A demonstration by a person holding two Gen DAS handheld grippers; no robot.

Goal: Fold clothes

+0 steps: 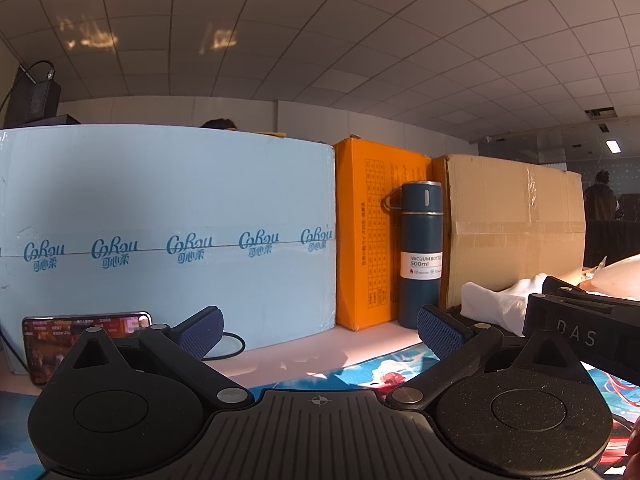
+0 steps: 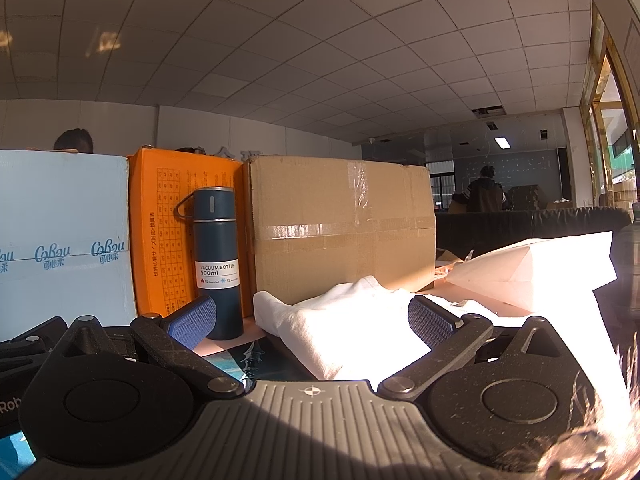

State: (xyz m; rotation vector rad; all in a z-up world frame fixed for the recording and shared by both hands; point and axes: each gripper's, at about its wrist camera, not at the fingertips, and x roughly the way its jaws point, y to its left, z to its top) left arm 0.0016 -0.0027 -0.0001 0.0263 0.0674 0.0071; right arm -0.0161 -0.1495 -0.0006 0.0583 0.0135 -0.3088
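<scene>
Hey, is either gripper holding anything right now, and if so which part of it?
Nothing is held. The left gripper is open over the mat, and the right gripper is open, with the white cloth lying between its fingers, not pinched.

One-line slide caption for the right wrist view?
Open right tongs face a crumpled white cloth garment before a dark blue vacuum bottle.
</scene>
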